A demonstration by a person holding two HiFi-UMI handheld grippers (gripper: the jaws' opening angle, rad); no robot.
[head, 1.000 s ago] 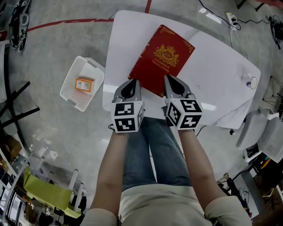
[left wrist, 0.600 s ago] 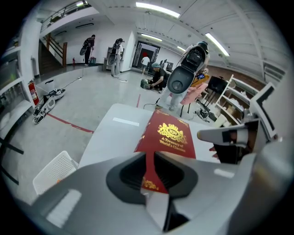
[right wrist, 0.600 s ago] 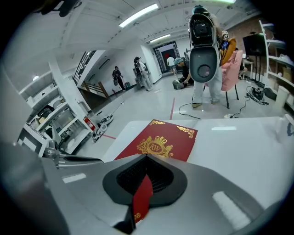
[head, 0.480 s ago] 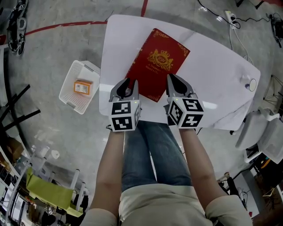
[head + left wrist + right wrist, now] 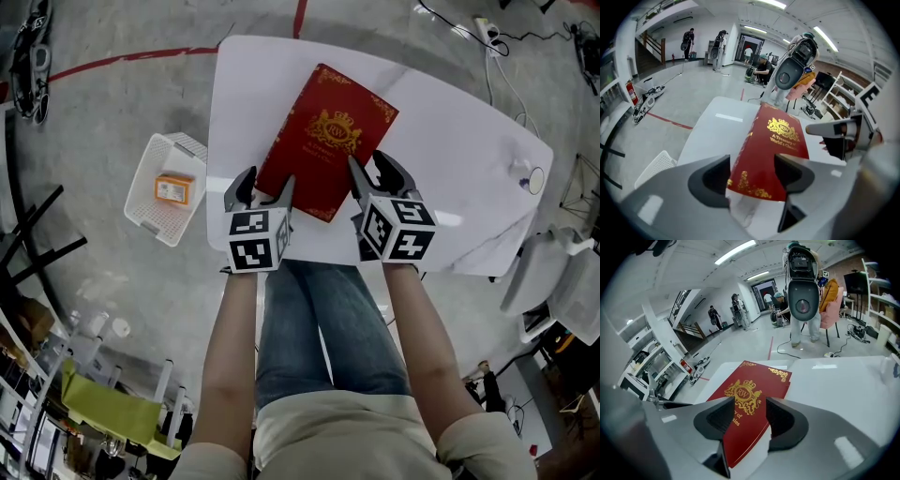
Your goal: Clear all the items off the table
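A red book (image 5: pixel 323 141) with a gold crest lies on the white counter (image 5: pixel 450 141), turned at an angle so that one short end points toward the person. Both grippers stand at that near end, each pointing steeply down.

The left gripper (image 5: pixel 265 187) is at the book's near left corner. In the left gripper view its jaws have just been opening and stand well apart, with the gilded corner of the book (image 5: pixel 773 150) between them. The left gripper (image 5: pixel 752 171) does not clamp it. The pad on the spine side sits just beside the spine, though the wide-angle view makes it hard to say whether it touches.

The right gripper (image 5: pixel 373 169) is at the book's near right side. Its jaws have also just been opening and are apart. In the right gripper view the long edge of the book (image 5: pixel 745 408) runs between them, one jaw above the red cover and the other above bare counter. The right gripper (image 5: pixel 750 416) holds nothing.

On the floor to the left of the counter stands a white basket (image 5: pixel 141 192) with an orange box (image 5: pixel 175 188) inside. A small round object (image 5: pixel 536 175) sits close to the counter's right edge, well apart from the book.
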